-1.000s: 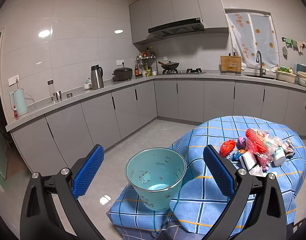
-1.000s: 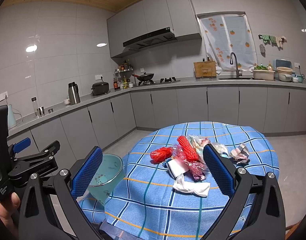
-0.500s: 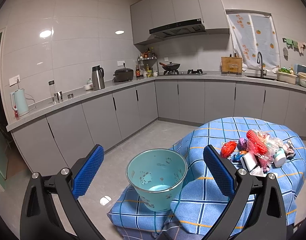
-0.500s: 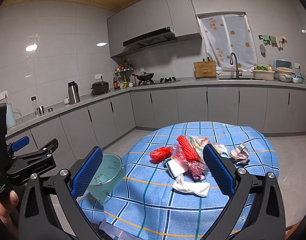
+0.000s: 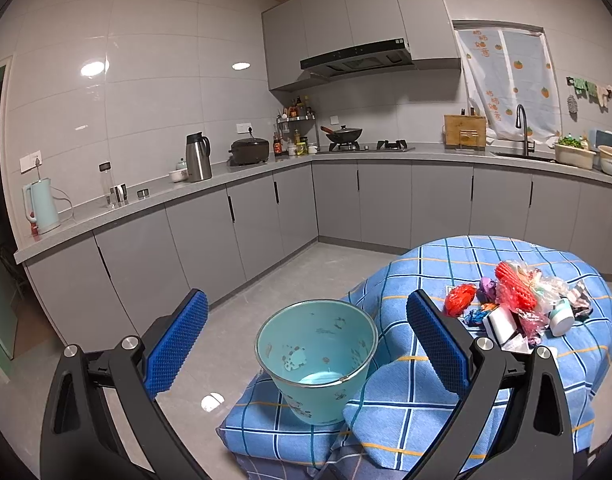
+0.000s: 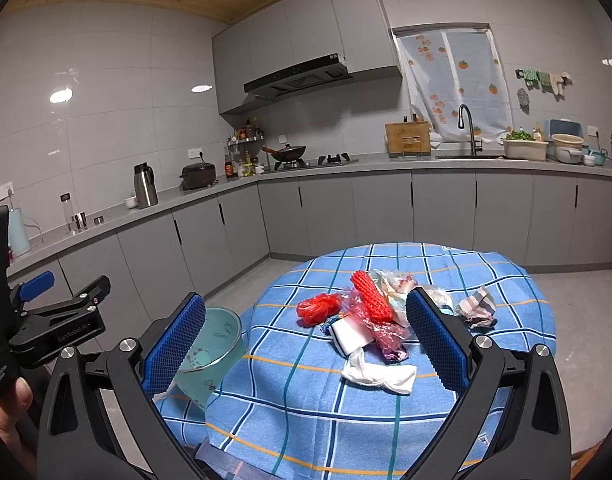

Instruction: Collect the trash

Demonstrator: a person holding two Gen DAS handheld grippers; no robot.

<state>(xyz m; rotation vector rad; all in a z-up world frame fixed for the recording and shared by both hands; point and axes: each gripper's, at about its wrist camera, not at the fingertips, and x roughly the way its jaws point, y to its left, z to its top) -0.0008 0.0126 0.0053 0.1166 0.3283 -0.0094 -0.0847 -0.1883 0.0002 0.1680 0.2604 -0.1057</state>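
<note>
A light teal bucket (image 5: 317,356) (image 6: 210,354) stands on a cloth-covered seat beside the round table (image 6: 386,420) with its blue checked cloth. A trash pile lies mid-table: red foam net (image 6: 370,296), red bag (image 6: 318,308), white box (image 6: 348,334), pink wrapper (image 6: 380,330), crumpled white tissue (image 6: 380,374), striped wrapper (image 6: 478,308). The pile also shows in the left wrist view, with the red net (image 5: 512,286) and a small white pot (image 5: 562,316). My left gripper (image 5: 306,344) hangs open just before the bucket. My right gripper (image 6: 306,344) is open above the table's near side, short of the pile.
Grey cabinets and counter (image 5: 266,176) run along the back walls, bearing a kettle (image 5: 42,206), thermos (image 5: 198,158), cooker and wok. A sink (image 6: 472,156) sits under the window. The grey floor (image 5: 290,276) lies between table and cabinets. A hand (image 6: 6,416) holds the left gripper's handle.
The left wrist view has shifted slightly, so the bucket sits a little higher and nearer centre. The right gripper has barely moved. Both stay open.
</note>
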